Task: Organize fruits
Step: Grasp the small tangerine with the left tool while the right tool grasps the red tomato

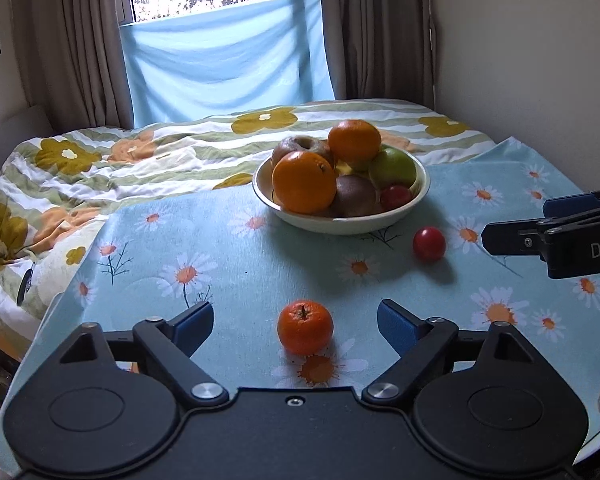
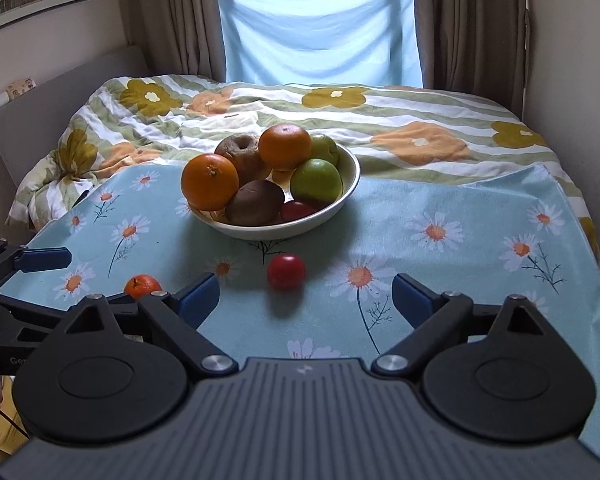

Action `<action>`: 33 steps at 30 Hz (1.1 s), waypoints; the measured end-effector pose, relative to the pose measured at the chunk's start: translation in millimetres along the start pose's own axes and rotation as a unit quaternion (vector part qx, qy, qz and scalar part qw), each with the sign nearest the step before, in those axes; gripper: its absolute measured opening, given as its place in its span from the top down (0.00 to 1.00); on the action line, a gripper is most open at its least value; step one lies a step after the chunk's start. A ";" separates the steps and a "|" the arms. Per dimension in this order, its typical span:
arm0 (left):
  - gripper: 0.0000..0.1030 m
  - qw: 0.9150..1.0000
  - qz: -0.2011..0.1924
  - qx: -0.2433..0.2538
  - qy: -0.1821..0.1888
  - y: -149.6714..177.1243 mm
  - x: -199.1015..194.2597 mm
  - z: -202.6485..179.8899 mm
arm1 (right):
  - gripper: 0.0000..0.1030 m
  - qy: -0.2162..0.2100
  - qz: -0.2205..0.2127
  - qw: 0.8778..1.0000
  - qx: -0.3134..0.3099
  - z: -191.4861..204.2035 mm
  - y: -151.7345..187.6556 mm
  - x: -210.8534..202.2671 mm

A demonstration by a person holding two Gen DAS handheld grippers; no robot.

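Observation:
A small mandarin [image 1: 305, 327] lies on the daisy-print cloth between the fingertips of my left gripper [image 1: 296, 314]. That gripper is open, with its blue pads clear of the fruit on both sides. A small red fruit [image 2: 286, 272] sits just beyond the fingertips of my right gripper [image 2: 306, 286], which is also open and holds nothing. Behind both stands a cream bowl [image 1: 340, 226] heaped with two oranges, apples, a brown kiwi and another red fruit. In the right wrist view the mandarin [image 2: 140, 285] shows half hidden behind the gripper's left finger.
The blue cloth [image 2: 460, 280] covers a table whose far edge meets a bed with a flowered duvet [image 2: 380, 112]. A wall runs close along the right side. Curtains and a window with a blue sheet stand beyond the bed.

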State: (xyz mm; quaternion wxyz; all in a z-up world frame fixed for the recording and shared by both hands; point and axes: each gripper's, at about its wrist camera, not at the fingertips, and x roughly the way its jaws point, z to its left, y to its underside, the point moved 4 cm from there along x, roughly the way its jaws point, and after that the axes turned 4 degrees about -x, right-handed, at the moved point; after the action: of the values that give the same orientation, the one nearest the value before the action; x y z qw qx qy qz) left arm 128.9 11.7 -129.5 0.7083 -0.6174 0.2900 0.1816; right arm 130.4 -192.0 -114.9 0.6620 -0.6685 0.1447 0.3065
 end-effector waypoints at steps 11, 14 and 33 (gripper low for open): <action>0.43 0.999 0.051 -0.010 0.003 1.0 35.2 -3.2 | 0.00 -0.002 0.046 0.999 -0.022 6.8 5.7 44.7; 0.57 0.998 0.065 -0.013 0.005 2.5 41.1 -3.3 | 0.06 -0.007 0.058 0.998 -0.022 7.9 3.9 52.6; 0.59 0.998 0.064 -0.014 0.015 8.7 37.1 2.6 | 0.49 -0.006 0.084 0.996 -0.024 17.8 -6.1 96.2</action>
State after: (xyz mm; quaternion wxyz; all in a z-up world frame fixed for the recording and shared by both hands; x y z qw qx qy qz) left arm 152.4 12.0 -159.5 0.6819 -0.6101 0.3372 0.2214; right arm 204.3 -153.8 -166.7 0.6189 -0.6676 0.1885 0.3684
